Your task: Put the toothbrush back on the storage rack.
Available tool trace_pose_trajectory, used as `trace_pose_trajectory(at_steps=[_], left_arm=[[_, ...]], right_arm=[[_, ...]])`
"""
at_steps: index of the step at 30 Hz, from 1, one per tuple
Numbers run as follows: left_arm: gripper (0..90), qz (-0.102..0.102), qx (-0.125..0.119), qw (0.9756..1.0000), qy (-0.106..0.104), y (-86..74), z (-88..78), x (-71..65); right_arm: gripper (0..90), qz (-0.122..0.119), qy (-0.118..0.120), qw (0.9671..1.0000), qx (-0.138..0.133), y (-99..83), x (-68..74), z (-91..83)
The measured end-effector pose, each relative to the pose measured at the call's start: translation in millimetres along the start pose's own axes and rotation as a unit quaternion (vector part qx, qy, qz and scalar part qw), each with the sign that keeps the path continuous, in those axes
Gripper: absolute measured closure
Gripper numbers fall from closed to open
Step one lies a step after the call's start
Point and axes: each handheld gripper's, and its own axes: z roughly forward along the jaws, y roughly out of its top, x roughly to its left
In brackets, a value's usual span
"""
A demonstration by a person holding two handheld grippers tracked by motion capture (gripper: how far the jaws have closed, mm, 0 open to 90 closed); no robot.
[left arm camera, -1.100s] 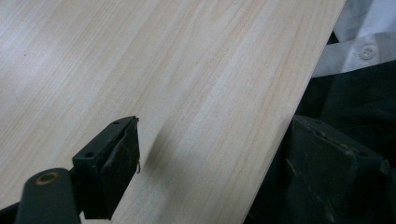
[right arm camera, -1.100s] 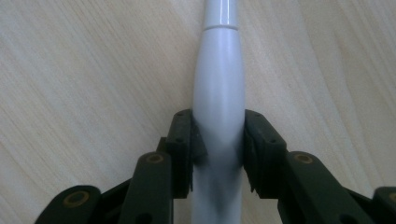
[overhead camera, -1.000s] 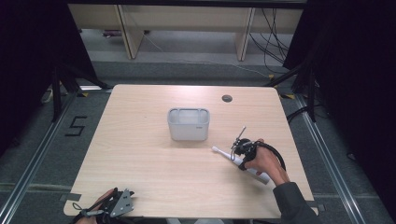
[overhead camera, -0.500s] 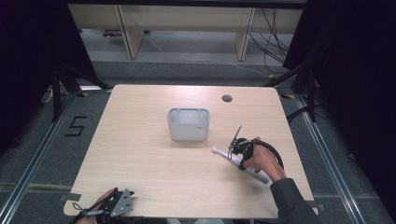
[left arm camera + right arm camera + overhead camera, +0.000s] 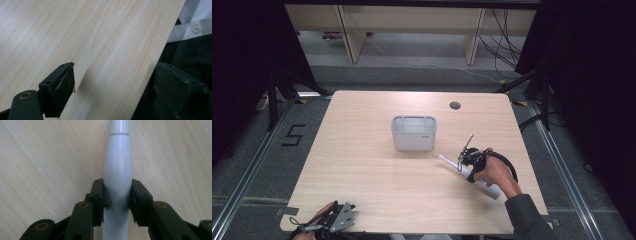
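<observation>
A white toothbrush-like handle (image 5: 447,162) lies aslant on the wooden table (image 5: 362,165), right of centre, its thin end pointing at a grey bin (image 5: 413,132). My right gripper (image 5: 469,162) is shut on its thick middle. In the right gripper view the two black pads press both sides of the white handle (image 5: 117,165), with the right gripper (image 5: 117,195) low over the wood. My left gripper (image 5: 334,220) rests at the table's near left edge. The left gripper (image 5: 117,92) is open, with nothing between its jaws.
The grey bin stands upright near the table's middle, a short way from the handle's thin end. A round cable hole (image 5: 455,105) sits at the far right of the top. Past the table's edge are a white shirt (image 5: 192,20) and dark clothing.
The right gripper has shifted very slightly while staying shut on the white handle. The left gripper and the bin have not moved.
</observation>
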Motion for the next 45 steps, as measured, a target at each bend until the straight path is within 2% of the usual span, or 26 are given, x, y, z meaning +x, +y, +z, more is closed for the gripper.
trace_pose_trajectory(at_steps=[4, 5, 7, 11, 12, 14, 15, 16, 18, 19, 20, 21, 23, 24, 27, 28, 29, 31, 33, 34, 36, 39, 41, 42, 44, 45], left_arm=[[16.3, 0.000, 0.001, 1.0000, -0.003, -0.1, 0.3, -0.2], [16.3, 0.000, 0.002, 1.0000, -0.001, -0.1, 0.6, -0.1], [16.3, -0.001, 0.001, 1.0000, -0.002, -0.1, 0.3, -0.3], [16.3, -0.001, 0.003, 1.0000, -0.002, -0.6, 1.1, 0.3], [16.3, -0.002, 0.000, 1.0000, -0.006, -0.7, 1.3, 0.5], [16.3, -0.003, -0.003, 1.0000, -0.005, -0.4, 1.2, -0.4], [16.3, -0.002, -0.003, 1.0000, -0.005, -0.3, 1.2, -0.2], [16.3, -0.002, -0.003, 1.0000, -0.004, -0.5, 1.1, 0.0], [16.3, -0.003, -0.003, 1.0000, -0.002, -0.7, 0.7, 0.3], [16.3, -0.003, -0.004, 1.0000, -0.002, -0.5, 0.4, 0.5], [16.3, -0.003, -0.004, 1.0000, -0.002, -0.5, 0.5, 0.7], [16.3, -0.003, -0.004, 1.0000, -0.002, -0.5, 0.6, 0.7], [16.3, -0.003, -0.004, 1.0000, -0.002, -0.7, 0.6, 0.6], [16.3, -0.003, -0.004, 1.0000, -0.002, -0.6, 0.4, 0.5], [16.3, -0.005, -0.004, 1.0000, -0.003, -0.7, 0.4, 0.6], [16.3, -0.003, -0.004, 1.0000, -0.001, -0.7, 0.5, 0.9], [16.3, -0.003, -0.004, 1.0000, -0.001, -0.7, 0.5, 0.8], [16.3, -0.003, -0.004, 1.0000, -0.002, -0.6, 0.7, 0.5], [16.3, -0.002, -0.004, 1.0000, -0.001, -0.7, 0.7, 0.7], [16.3, -0.003, -0.004, 1.0000, -0.001, -0.7, 0.4, 0.8], [16.3, -0.001, -0.005, 1.0000, 0.000, -0.4, -0.4, 1.1], [16.4, 0.000, -0.004, 1.0000, 0.002, -0.2, -0.7, 1.8], [16.4, -0.002, -0.007, 1.0000, 0.001, -0.1, -0.8, 1.7], [16.4, -0.002, -0.008, 1.0000, 0.000, -0.1, -0.9, 1.8], [16.4, -0.002, -0.007, 1.0000, 0.002, -0.3, -0.8, 2.1], [16.4, -0.001, -0.007, 1.0000, 0.002, -0.2, -1.0, 2.1]], right_arm=[[66.8, -0.005, -0.009, 0.9990, -0.044, -8.7, -1.0, -14.1], [66.9, -0.006, -0.002, 0.9976, -0.069, -11.7, -0.8, -20.1], [66.9, 0.002, 0.000, 0.9967, -0.081, -13.2, -0.1, -23.0], [66.9, 0.014, 0.008, 0.9917, -0.127, -20.0, -1.2, -34.1], [66.9, 0.019, 0.010, 0.9878, -0.154, -23.7, -3.4, -39.3], [66.9, 0.034, 0.014, 0.9862, -0.161, -25.6, -2.5, -42.6], [66.8, 0.027, 0.015, 0.9837, -0.177, -27.0, -4.5, -45.3], [66.9, 0.041, 0.019, 0.9810, -0.188, -28.7, -4.2, -48.5], [66.8, 0.039, 0.015, 0.9763, -0.212, -31.2, -7.8, -53.5], [66.8, 0.056, 0.014, 0.9720, -0.228, -33.0, -7.7, -55.7], [66.8, 0.039, 0.015, 0.9688, -0.244, -33.1, -10.4, -56.9], [66.8, 0.038, 0.009, 0.9661, -0.255, -34.3, -11.2, -59.2], [66.8, 0.053, 0.017, 0.9641, -0.260, -36.0, -10.2, -62.6], [66.8, 0.045, 0.006, 0.9600, -0.276, -36.3, -13.0, -62.8], [66.8, 0.048, -0.002, 0.9532, -0.299, -36.3, -15.4, -62.7], [66.8, 0.056, 0.004, 0.9529, -0.298, -36.2, -15.6, -63.8], [66.8, 0.054, -0.009, 0.9471, -0.316, -35.6, -16.8, -61.9], [66.8, 0.069, -0.006, 0.9449, -0.320, -34.9, -15.1, -61.9], [66.8, 0.068, -0.010, 0.9427, -0.327, -34.0, -17.2, -63.6], [66.8, 0.073, -0.016, 0.9380, -0.338, -33.2, -17.3, -62.7], [66.8, 0.075, -0.019, 0.9352, -0.346, -32.5, -17.1, -65.4], [66.8, 0.067, -0.032, 0.9240, -0.375, -30.2, -19.4, -68.2], [66.8, 0.067, -0.041, 0.9190, -0.386, -27.9, -21.0, -70.5], [66.8, 0.079, -0.031, 0.9194, -0.384, -26.7, -19.4, -72.2], [66.8, 0.078, -0.037, 0.9119, -0.401, -21.0, -20.4, -75.0], [66.8, 0.078, -0.037, 0.9119, -0.401, -21.0, -20.4, -75.0]])
